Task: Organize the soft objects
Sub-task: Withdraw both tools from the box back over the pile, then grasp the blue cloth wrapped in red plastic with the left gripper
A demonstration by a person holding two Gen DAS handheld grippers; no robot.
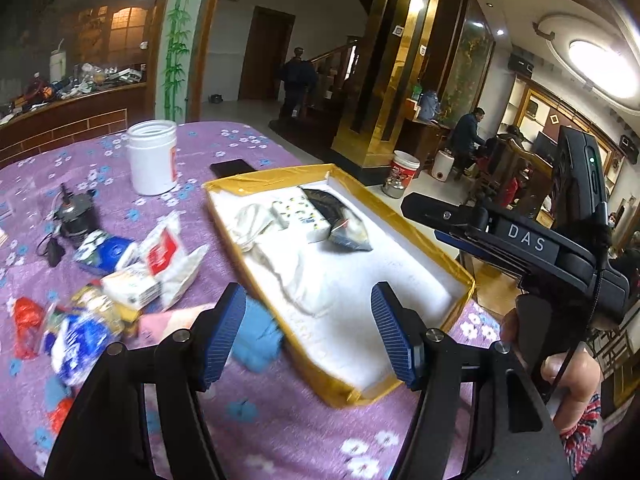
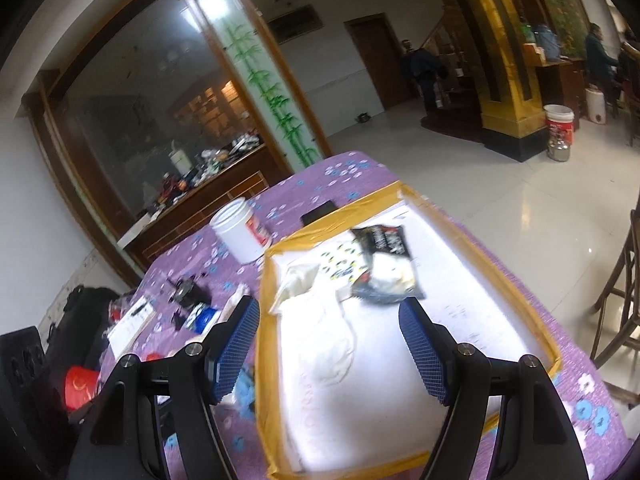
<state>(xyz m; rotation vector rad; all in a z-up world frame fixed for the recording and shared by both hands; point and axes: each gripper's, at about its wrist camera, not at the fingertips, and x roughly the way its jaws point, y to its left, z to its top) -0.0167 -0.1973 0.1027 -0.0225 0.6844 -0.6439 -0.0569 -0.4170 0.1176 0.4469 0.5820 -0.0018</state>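
Note:
A shallow white tray with a yellow taped rim [image 1: 466,280] [image 2: 516,280] lies on the purple flowered table. Inside it are a white cloth [image 1: 280,256] [image 2: 332,332], a patterned tissue pack [image 1: 302,214] [image 2: 340,262] and a black-and-white snack bag [image 1: 340,220] [image 2: 386,264]. Left of the tray lie several soft packets [image 1: 160,256] and a blue cloth [image 1: 256,336]. My left gripper [image 1: 310,336] hovers open over the tray's near left edge. My right gripper [image 2: 332,348] is open above the tray with nothing held. The right gripper's body [image 1: 520,240] shows at the right in the left wrist view.
A white plastic jar [image 1: 152,156] [image 2: 242,230] and a black phone [image 1: 232,168] stand behind the tray. A small dark device with cables [image 1: 74,216] lies at the left. People stand in the room beyond. A chair [image 2: 624,300] is at the right.

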